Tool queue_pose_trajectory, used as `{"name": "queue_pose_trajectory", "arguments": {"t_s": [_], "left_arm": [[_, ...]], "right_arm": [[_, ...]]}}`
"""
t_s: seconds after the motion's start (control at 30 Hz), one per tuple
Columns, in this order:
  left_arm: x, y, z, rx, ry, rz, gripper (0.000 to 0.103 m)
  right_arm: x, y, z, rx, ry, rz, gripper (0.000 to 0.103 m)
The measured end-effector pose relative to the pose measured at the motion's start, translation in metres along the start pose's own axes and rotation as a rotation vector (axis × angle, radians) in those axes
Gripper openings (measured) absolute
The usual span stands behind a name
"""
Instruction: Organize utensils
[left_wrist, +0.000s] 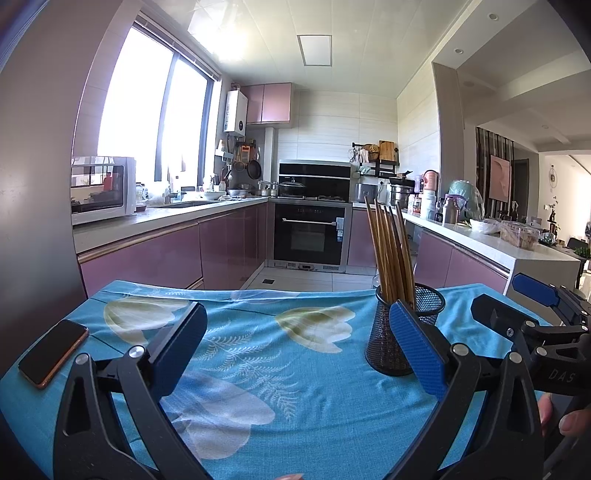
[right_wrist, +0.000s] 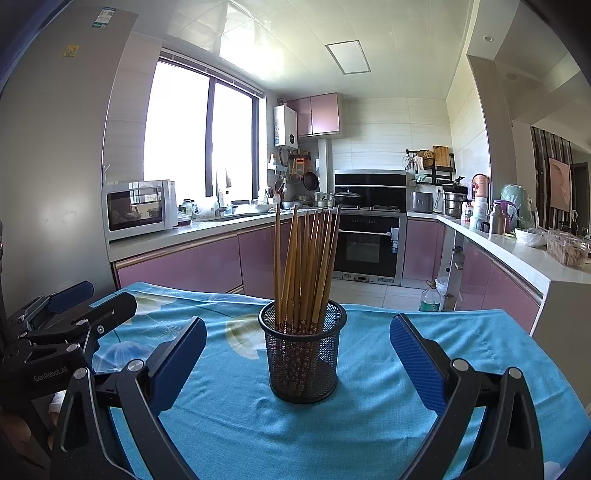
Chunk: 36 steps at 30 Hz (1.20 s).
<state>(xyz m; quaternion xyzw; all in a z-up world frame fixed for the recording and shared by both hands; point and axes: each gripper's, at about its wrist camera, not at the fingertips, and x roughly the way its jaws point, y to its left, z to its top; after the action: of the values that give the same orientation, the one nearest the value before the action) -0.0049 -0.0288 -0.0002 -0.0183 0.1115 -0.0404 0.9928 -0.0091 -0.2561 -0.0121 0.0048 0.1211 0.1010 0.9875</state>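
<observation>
A black mesh cup (right_wrist: 303, 354) stands upright on the blue flowered tablecloth (right_wrist: 369, 424), holding several wooden chopsticks (right_wrist: 306, 266) that lean fan-wise. My right gripper (right_wrist: 298, 354) is open, its blue pads either side of the cup and a little nearer than it, touching nothing. In the left wrist view the same cup (left_wrist: 384, 354) with its chopsticks (left_wrist: 389, 251) sits at the right, partly behind the right pad. My left gripper (left_wrist: 295, 343) is open over bare cloth with nothing between its fingers. The right gripper (left_wrist: 517, 306) shows at the far right, the left gripper (right_wrist: 88, 302) at the far left.
A dark phone (left_wrist: 53, 352) lies on the cloth's left edge. Beyond the table's far edge runs a kitchen: pink cabinets, a microwave (left_wrist: 103, 190), an oven (left_wrist: 312, 236) and a cluttered right counter (left_wrist: 480, 236). A person's fingers (left_wrist: 572, 421) show at the lower right.
</observation>
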Motion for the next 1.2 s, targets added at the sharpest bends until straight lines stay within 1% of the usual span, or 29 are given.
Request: {"name": "queue_pose_trajectory", "arguments": {"t_s": [1.2], "left_arm": [[0.0025,-0.0017,-0.0037,0.008,0.005,0.004,0.097]], "right_arm": [[0.0027,-0.0022,-0.0005,0.005,0.01,0.001,0.096]]}}
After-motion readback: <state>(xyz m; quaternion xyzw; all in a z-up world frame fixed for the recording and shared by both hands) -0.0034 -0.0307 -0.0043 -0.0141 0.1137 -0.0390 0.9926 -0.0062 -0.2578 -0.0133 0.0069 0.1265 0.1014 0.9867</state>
